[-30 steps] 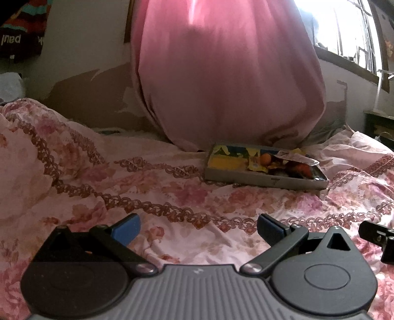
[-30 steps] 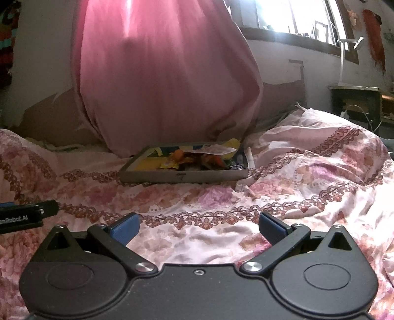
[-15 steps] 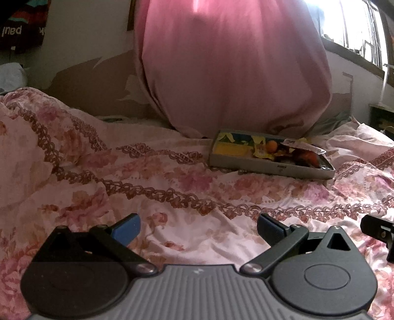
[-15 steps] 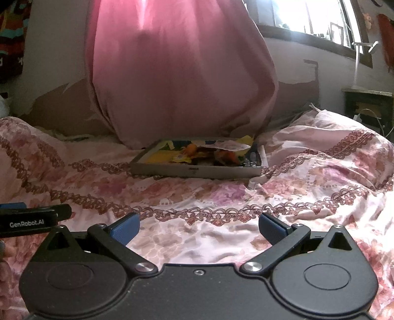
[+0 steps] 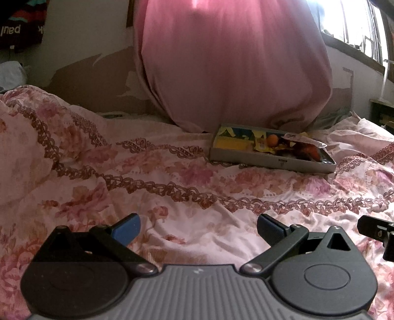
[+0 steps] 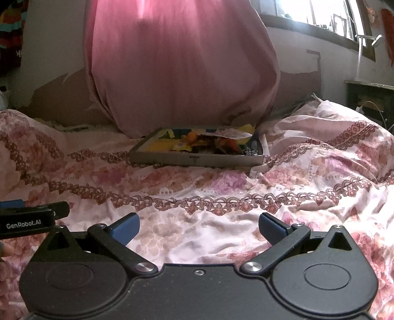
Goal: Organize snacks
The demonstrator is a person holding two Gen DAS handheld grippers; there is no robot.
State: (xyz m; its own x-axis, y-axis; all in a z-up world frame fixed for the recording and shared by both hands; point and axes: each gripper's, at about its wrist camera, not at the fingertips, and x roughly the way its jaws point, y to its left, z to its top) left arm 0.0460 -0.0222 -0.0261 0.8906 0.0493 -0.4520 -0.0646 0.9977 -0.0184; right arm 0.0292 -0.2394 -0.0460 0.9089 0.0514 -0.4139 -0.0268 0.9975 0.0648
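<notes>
A shallow grey box (image 5: 270, 161) (image 6: 197, 159) lies on the flowered bedspread, far ahead of both grippers. Inside it lie snack packets: a yellow wrapper (image 5: 262, 147) (image 6: 181, 147), an orange round piece (image 5: 272, 140) (image 6: 192, 136), and a clear wrapper (image 5: 305, 140) (image 6: 225, 133) on top. A white packet (image 6: 257, 169) leans at the box's right end. My left gripper (image 5: 198, 227) is open and holds nothing, low over the bedspread. My right gripper (image 6: 198, 227) is also open and holds nothing. Each gripper shows at the edge of the other's view.
A big pink cloth bundle (image 5: 231, 64) (image 6: 182, 66) hangs right behind the box. The rumpled bedspread (image 5: 147, 182) rises in a fold on the left. A dark side table (image 6: 369, 96) and a bright window (image 6: 320, 14) are at the right.
Both grippers have drawn back a little and tilted, so the box looks slightly farther off and has shifted right in both views. Both stay open.
</notes>
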